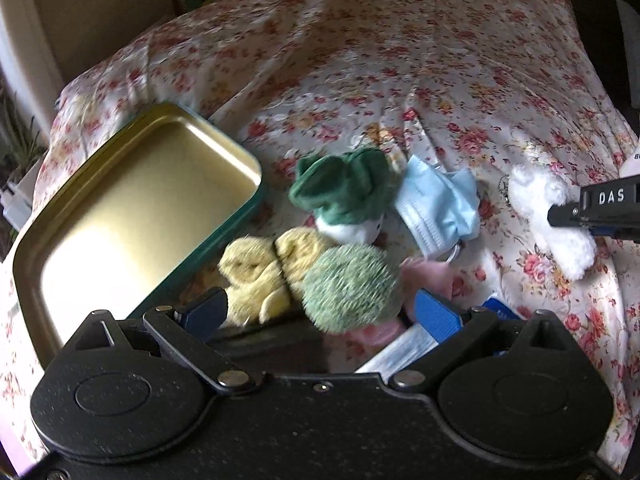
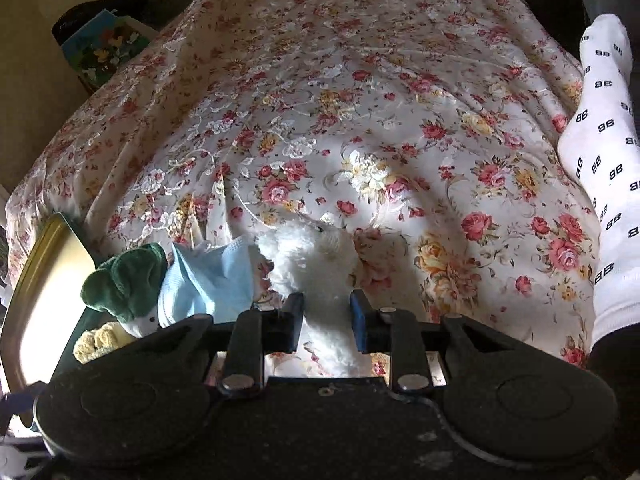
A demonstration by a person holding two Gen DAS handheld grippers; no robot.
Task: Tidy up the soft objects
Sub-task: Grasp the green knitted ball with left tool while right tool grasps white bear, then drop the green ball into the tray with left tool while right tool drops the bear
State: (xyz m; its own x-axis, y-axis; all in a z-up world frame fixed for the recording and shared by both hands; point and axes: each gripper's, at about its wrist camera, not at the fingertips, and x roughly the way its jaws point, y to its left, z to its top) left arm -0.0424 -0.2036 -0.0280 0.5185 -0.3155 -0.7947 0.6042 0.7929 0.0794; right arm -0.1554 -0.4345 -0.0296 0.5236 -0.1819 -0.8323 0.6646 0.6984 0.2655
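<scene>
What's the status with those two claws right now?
Right gripper shut on white plush toy. Left gripper open above green pompom. Tin empty, path clear.

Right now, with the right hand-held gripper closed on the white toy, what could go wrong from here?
1. The right hand-held gripper pinches only part of the fluffy white plush toy; the loose pile could slip out on the way to the open gold-lined metal tin.
2. The open left hand-held gripper hovers over the crowded fuzzy green ball and yellow plush toys; closing may catch both.
3. The crumpled blue face mask could be dragged along.
</scene>
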